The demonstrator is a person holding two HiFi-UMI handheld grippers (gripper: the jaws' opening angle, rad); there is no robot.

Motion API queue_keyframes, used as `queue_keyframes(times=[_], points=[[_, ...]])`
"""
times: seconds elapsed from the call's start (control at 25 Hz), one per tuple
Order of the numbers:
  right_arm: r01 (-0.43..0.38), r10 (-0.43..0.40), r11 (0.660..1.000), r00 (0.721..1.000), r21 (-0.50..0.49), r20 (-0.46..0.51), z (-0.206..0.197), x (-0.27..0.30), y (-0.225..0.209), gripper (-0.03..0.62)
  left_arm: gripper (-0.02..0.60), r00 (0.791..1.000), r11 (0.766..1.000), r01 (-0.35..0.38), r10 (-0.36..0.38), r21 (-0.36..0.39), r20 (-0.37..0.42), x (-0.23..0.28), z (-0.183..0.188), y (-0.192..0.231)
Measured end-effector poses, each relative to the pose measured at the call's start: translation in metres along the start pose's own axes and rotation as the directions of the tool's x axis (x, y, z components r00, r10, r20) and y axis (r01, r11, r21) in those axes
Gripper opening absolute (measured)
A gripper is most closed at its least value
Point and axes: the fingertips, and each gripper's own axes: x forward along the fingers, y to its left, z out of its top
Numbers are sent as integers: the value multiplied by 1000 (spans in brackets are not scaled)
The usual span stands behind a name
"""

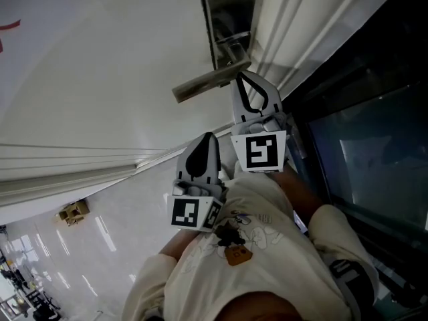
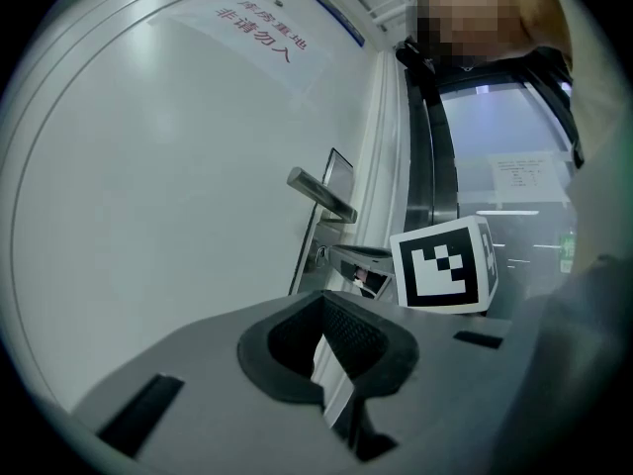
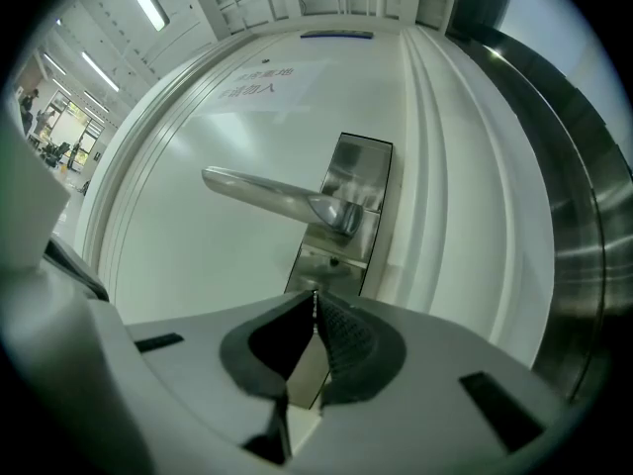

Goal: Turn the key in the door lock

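A white door carries a steel lock plate [image 1: 229,19] [image 3: 351,196] with a lever handle [image 1: 204,82] [image 3: 272,194] [image 2: 321,194] pointing left. My right gripper [image 1: 239,75] [image 3: 315,295] is level, just under the handle, with its tips at the plate's lower part. Its jaws meet at the tips, and a thin pale sliver, the key [image 3: 315,305], shows edge-on between them. The left gripper view shows that gripper [image 2: 351,263] against the plate. My left gripper [image 1: 208,136] [image 2: 321,300] hangs back from the door, below and left of the right one, shut and holding nothing.
A paper notice [image 2: 259,30] [image 3: 262,82] is stuck high on the door. Right of the door run the moulded frame [image 3: 445,166] and a dark glass panel [image 1: 374,146]. A small yellowish object [image 1: 73,211] lies on the shiny floor at the left.
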Motion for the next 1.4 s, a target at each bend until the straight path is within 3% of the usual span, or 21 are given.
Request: queue_keyframes(times=[0.16,0.56,0.88,1.16,1.4], points=[[0,0,1000,1000,27,10,0,1,0,18,3,1000,1000,-1,1,-4,-6,1,-3,-1],[-43,29,960,998,276,58,0,0,-5,18,3,1000,1000,-7,7,-13,-13,3,-7,-3],[-104,60,866,993,490,104,-4,0,-9,23,3,1000,1000,-7,6,-22,-16,4,-9,-4],[-125,61,806,990,578,129,-5,0,-11,25,3,1000,999,-7,6,-35,-26,4,-13,-2],[-147,69,731,987,667,142,-6,1,-13,26,3,1000,999,4,-5,-43,-30,4,-14,-4]])
